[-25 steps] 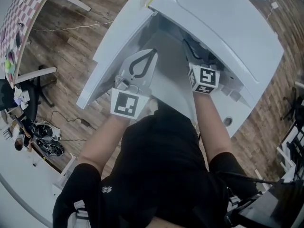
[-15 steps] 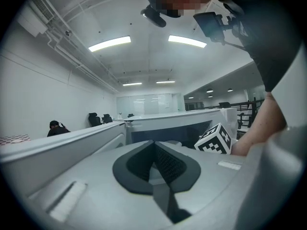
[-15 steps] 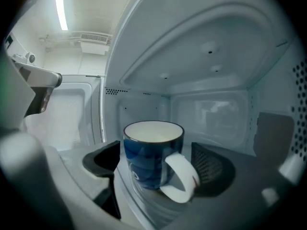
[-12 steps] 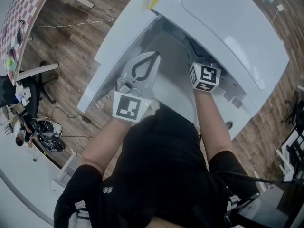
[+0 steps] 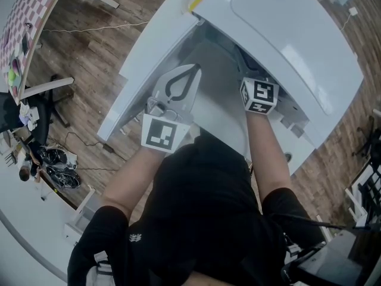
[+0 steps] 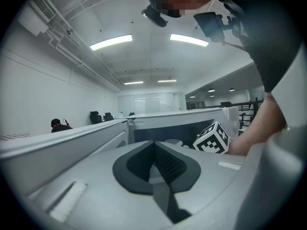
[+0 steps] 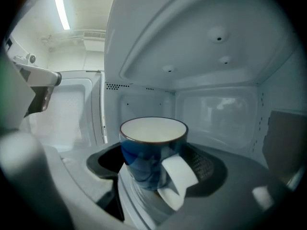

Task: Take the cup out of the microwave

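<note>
Blue outside and white within, the cup [image 7: 152,152] stands upright on the floor of the microwave [image 5: 286,34], with its white handle [image 7: 178,176] turned back toward the camera of the right gripper view. The right claw [image 7: 154,169] reaches into the cavity, its jaws set wide with the cup between them. They have just been closing in, and the dark pads now sit just beside the cup's wall on either side, though no firm squeeze shows and the cup rests on the floor. From the head view only that claw's marker cube [image 5: 259,95] and the forearm behind it show at the mouth of the cavity; the cup itself is hidden under the microwave's top. The door [image 5: 155,46] hangs open to the left. The left claw [image 6: 155,147] hovers outside the cavity, near the open door, with its jaws pressed together and nothing between them. Its own view looks over the pads toward the microwave front and the right claw's cube. Brown wooden floor [image 5: 89,58] lies around the microwave.
</note>
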The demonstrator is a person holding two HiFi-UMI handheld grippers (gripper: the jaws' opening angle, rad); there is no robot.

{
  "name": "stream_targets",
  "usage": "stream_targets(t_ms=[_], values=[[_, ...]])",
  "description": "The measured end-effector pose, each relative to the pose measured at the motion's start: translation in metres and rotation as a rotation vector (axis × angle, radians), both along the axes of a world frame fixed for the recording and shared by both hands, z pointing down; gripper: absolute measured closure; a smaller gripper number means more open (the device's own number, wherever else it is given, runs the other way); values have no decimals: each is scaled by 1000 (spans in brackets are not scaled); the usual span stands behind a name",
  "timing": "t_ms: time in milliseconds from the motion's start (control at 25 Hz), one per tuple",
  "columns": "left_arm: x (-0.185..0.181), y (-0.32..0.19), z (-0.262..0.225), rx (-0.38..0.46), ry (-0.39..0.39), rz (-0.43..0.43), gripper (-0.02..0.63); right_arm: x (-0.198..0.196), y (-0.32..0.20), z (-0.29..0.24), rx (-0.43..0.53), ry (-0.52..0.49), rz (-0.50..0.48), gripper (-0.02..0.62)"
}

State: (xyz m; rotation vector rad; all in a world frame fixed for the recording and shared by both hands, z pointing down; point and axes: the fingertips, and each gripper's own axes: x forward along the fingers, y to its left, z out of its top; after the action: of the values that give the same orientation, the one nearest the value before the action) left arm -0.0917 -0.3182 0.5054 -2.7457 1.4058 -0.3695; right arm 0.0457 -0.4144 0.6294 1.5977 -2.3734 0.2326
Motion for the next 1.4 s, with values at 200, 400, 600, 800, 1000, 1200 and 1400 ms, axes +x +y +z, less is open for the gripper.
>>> stream_targets(t_ms=[200, 400, 600, 800, 1000, 1200, 1400], values=[[-1, 1, -7, 19, -12, 7, 603, 3, 4, -1, -12, -5, -10, 212], [-7, 5, -16, 29, -7, -6, 603, 3, 11, -5, -16, 7, -25, 212], [-10, 18, -25, 43, -4, -11, 603, 0, 28, -12, -9, 15, -45, 213], [-13, 36, -40, 63, 11, -17, 603, -2, 49, -22, -9, 13, -51, 213], [-14, 50, -54, 83, 22, -13, 603, -3, 64, -35, -1, 13, -49, 213], [-13, 74, -64, 97, 26, -8, 603, -8, 90, -43, -5, 5, -63, 213], [-16, 93, -77, 101, 54, -20, 603, -15, 114, -55, -20, -16, -85, 213]])
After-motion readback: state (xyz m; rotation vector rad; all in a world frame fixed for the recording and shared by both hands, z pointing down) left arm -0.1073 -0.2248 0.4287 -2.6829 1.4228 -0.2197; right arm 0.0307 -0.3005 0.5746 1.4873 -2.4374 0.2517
